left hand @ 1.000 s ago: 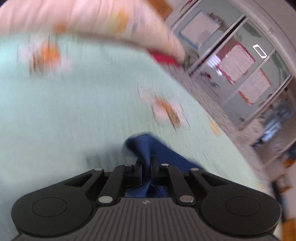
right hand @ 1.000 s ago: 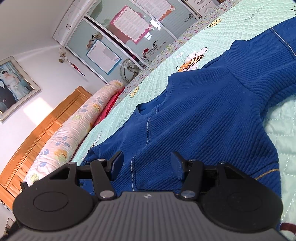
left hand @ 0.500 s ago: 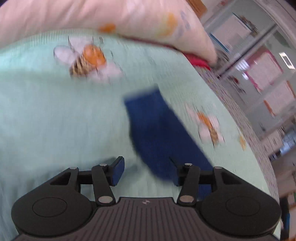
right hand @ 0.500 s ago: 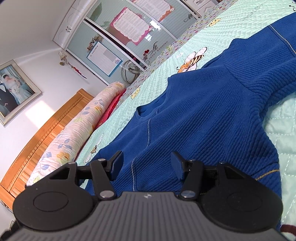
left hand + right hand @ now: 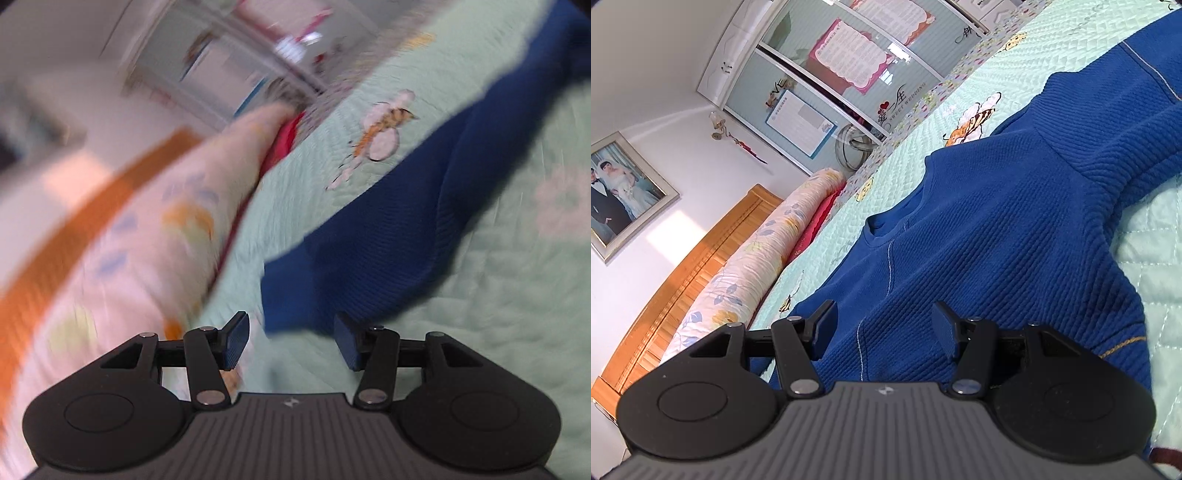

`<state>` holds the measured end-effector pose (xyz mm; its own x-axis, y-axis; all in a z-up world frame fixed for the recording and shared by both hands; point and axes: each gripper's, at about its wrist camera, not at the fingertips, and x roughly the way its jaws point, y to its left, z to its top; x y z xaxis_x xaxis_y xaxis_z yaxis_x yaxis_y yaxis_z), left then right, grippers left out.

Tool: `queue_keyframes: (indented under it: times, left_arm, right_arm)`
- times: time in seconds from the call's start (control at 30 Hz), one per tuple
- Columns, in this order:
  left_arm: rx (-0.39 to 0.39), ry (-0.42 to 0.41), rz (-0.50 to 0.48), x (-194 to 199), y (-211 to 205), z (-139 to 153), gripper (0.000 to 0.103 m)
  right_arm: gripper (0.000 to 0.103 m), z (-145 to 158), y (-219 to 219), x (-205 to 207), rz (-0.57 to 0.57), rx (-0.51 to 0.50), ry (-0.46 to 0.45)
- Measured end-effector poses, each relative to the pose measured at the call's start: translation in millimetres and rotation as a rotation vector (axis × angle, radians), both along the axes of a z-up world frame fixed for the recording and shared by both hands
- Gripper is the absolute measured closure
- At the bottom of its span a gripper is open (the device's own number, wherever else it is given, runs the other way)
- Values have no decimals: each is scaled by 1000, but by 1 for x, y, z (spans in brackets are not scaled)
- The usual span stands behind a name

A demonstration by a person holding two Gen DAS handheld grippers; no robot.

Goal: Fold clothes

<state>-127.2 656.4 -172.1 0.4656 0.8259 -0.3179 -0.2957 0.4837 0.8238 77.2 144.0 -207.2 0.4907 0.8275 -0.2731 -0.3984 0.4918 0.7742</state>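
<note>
presently the left gripper (image 5: 291, 339), fingers spreading just off the blue sweater's sleeve (image 5: 369, 236), is leaving it flat; the right gripper (image 5: 884, 328) is hovering spread.

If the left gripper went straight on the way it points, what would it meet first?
Most likely the blue sleeve, lying on the quilt just ahead of the open left gripper. The frame is blurred, so depth is uncertain.

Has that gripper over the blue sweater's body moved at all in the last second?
No. The right gripper hangs open over the blue sweater, whose neckline and the framed photo sit at the same spots in its view as before.
</note>
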Motion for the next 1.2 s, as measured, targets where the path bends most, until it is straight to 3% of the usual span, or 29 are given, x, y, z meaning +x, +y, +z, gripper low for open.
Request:
queue_keyframes:
  times: [0.13, 0.37, 0.57, 0.63, 0.7, 0.73, 0.8, 0.93, 1.0, 1.1, 1.2]
  left_arm:
    - [127, 216, -178, -3, 3, -15, 50]
    - [154, 338, -331, -33, 2, -8, 50]
    - [180, 348, -340, 0, 14, -17, 49]
    - [102, 317, -275, 17, 16, -8, 52]
    - [-92, 212, -189, 29, 23, 15, 90]
    - [-208, 121, -139, 32, 28, 30, 97]
    - [-333, -36, -79, 31, 35, 56, 98]
    - [-465, -270, -88, 18, 32, 101, 98]
    - [-459, -316, -107, 13, 20, 111, 97]
    - [-400, -277, -108, 16, 7, 107, 98]
    - [-417, -270, -81, 18, 12, 97, 98]
  right_arm:
    - [46, -1, -1, 1, -2, 11, 7]
    - [46, -3, -2, 3, -6, 32, 16]
    - [46, -3, -3, 4, -8, 47, 21]
    - [46, -3, -3, 3, -9, 48, 21]
    - [46, -3, -3, 3, -10, 48, 21]
    - [46, -3, -3, 2, -10, 50, 21]
    - [46, -4, -3, 2, -11, 57, 23]
    - [46, -5, -5, 3, -11, 76, 28]
    - [46, -5, -5, 4, -12, 83, 29]
    - [46, -5, -6, 4, -12, 90, 31]
    - [46, -6, -7, 4, -13, 94, 32]
